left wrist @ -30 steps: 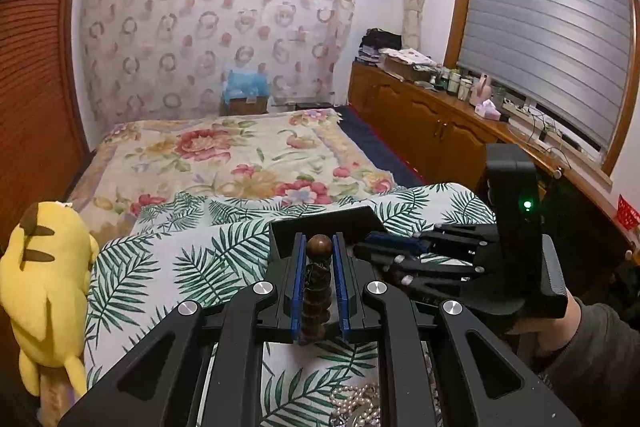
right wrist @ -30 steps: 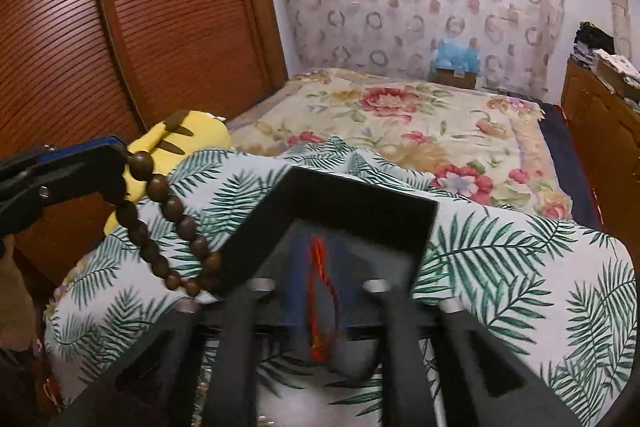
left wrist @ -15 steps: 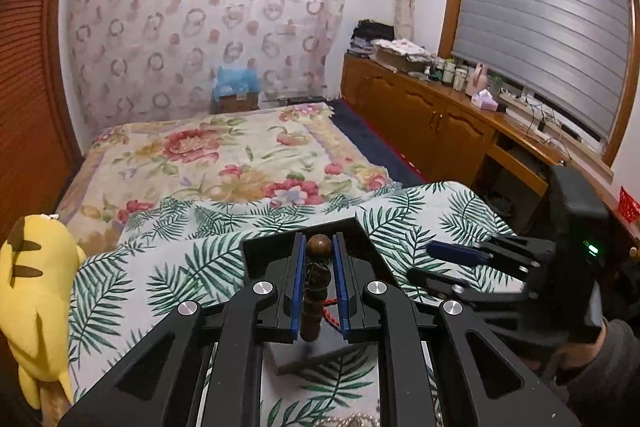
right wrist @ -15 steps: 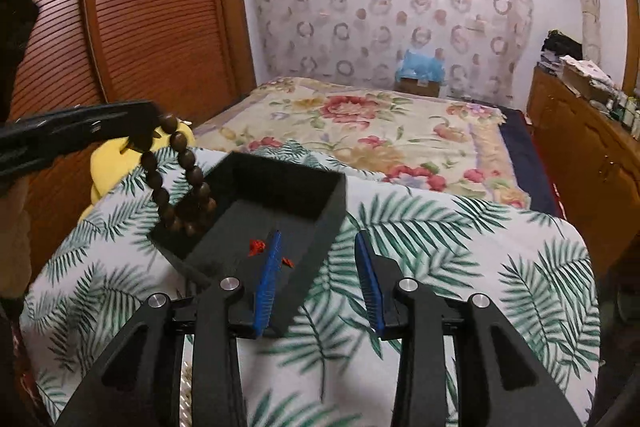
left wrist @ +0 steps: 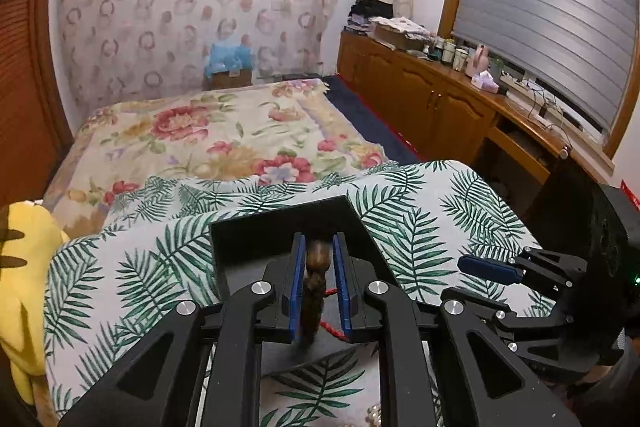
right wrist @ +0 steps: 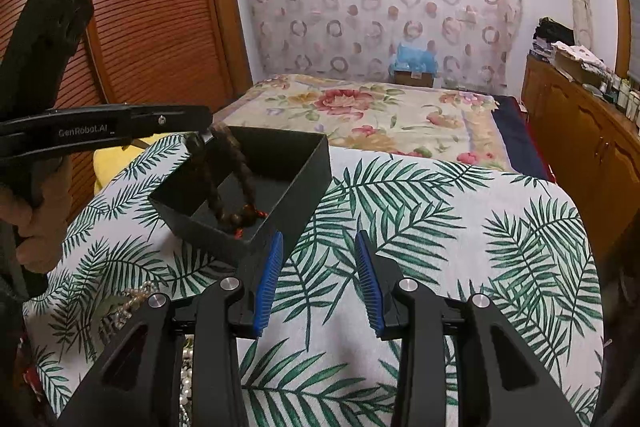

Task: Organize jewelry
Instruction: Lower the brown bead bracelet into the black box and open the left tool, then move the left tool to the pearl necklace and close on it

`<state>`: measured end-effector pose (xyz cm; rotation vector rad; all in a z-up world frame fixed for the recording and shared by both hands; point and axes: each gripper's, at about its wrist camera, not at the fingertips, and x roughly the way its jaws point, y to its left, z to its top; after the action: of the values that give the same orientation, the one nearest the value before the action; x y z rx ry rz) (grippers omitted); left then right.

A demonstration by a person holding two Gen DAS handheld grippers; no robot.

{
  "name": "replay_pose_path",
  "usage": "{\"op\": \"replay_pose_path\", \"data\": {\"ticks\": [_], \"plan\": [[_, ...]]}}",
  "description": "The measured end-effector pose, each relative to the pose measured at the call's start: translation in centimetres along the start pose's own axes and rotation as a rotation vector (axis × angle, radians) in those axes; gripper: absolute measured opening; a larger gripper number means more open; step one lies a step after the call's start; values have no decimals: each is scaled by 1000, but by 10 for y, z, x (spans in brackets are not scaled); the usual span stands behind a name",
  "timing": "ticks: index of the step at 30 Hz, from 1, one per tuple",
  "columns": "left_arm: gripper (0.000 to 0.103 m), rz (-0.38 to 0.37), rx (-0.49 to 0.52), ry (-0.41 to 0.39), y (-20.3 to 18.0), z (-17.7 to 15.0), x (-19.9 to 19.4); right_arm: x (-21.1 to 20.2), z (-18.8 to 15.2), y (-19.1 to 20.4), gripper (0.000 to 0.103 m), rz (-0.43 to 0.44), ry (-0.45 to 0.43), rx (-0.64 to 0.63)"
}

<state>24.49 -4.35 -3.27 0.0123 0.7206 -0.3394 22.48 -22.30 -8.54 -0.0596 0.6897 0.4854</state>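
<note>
A black open box [left wrist: 280,215] sits on the palm-leaf cloth. My left gripper [left wrist: 319,239] hangs over it, its jaws opening. The brown wooden bead bracelet [left wrist: 318,259] stands blurred between the blue pads with a thin gap each side. In the right wrist view the bracelet [right wrist: 240,167] trails from the left gripper [right wrist: 204,135] down to the floor of the box [right wrist: 312,195], where its red cord [right wrist: 258,214] lies. My right gripper [right wrist: 318,267] is open and empty over the cloth, just right of the box's near corner.
A pearl necklace [right wrist: 132,301] lies on the cloth near the front left edge. A yellow plush toy [left wrist: 24,267] sits at the left. A person's hand [right wrist: 36,227] holds the left gripper. Wooden cabinets [left wrist: 440,103] line the right wall.
The left gripper came forward and down over the box, and the bracelet's lower end now rests inside. Its pads have parted a little. The right gripper drew back off the box toward the right.
</note>
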Motion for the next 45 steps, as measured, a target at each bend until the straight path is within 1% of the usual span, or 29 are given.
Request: {"op": "replay_pose_path", "data": {"ticks": [1,2,3,7,9,11,14,22,25,26,28,30,31,32,35,38,42,45], "plan": [[21,7,2,-2,1,-2,-4,-1,-1,1,40,1,0,-1],[28,11,2,-4,1,-4,-6,-4,-4,4,40,3,-3,-3],[32,16,4,-6,2,-7,-10,-6,-6,6,40,6,-4,-3],[37,43,23,-2,4,-27,-24,-19,-20,15,40,25,-11,1],[45,50,33,-1,3,-36,-31,-27,-29,24,40,30,-11,-5],[48,63,48,-1,2,-47,-37,-32,-37,30,40,35,-10,-14],[56,68,56,4,2,-61,-45,-38,-48,41,40,41,0,-31],[57,37,0,40,12,-104,-57,-46,-71,54,40,63,42,-44],[57,24,-11,55,10,-117,-59,-46,-77,57,40,67,62,-49],[57,20,-10,58,8,-120,-59,-46,-80,59,40,63,67,-52],[52,4,-5,67,4,-126,-60,-47,-83,60,40,57,73,-54],[42,-7,7,80,-4,-130,-58,-49,-89,61,40,58,81,-49],[39,-12,14,85,-6,-131,-57,-51,-92,62,40,56,81,-49],[33,-18,24,92,-9,-133,-55,-52,-93,63,40,50,81,-52],[23,-22,42,106,-15,-135,-50,-55,-100,66,40,37,89,-66],[20,-13,52,112,-17,-135,-46,-54,-106,67,40,32,98,-67],[18,6,62,128,-15,-134,-38,-54,-106,66,40,30,89,-62],[15,8,59,139,-11,-132,-33,-54,-107,67,40,33,91,-65]]}}
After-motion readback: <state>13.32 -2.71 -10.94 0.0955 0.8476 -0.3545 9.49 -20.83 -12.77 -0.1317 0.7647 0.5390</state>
